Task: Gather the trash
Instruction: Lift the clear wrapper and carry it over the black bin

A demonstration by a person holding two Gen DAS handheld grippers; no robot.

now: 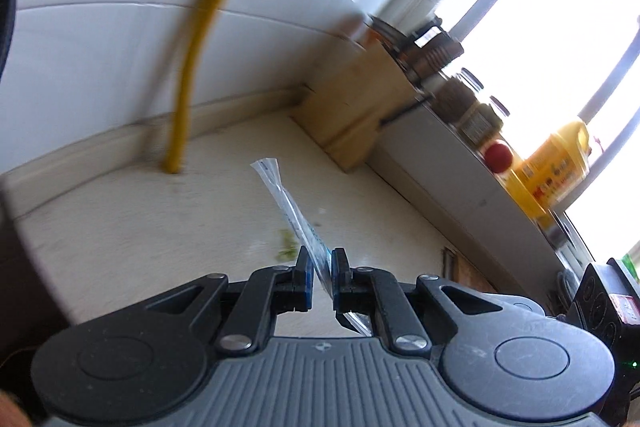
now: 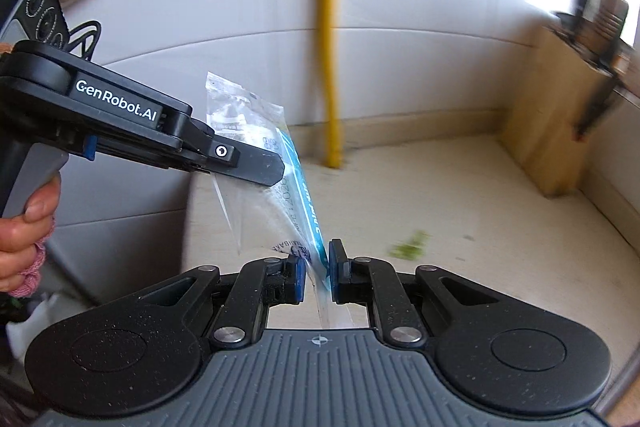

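A clear plastic wrapper (image 1: 286, 203) with a blue stripe and printed text is held up above the pale counter (image 1: 140, 235). My left gripper (image 1: 322, 271) is shut on it, its jaws narrow with the film running between them. In the right wrist view the left gripper (image 2: 276, 169) comes in from the left and pinches the wrapper (image 2: 256, 123) near its middle. My right gripper (image 2: 318, 275) is shut on the wrapper's lower end, the blue stripe against its right pad. A few green scraps (image 2: 408, 247) lie on the counter (image 2: 460, 195) beyond the wrapper.
A yellow pipe (image 2: 330, 67) rises from the counter against the white tiled wall. A wooden knife block (image 2: 552, 131) stands in the corner. Jars, a red-capped item (image 1: 498, 155) and a yellow oil bottle (image 1: 556, 163) line the window ledge. A hand (image 2: 24, 227) grips the left handle.
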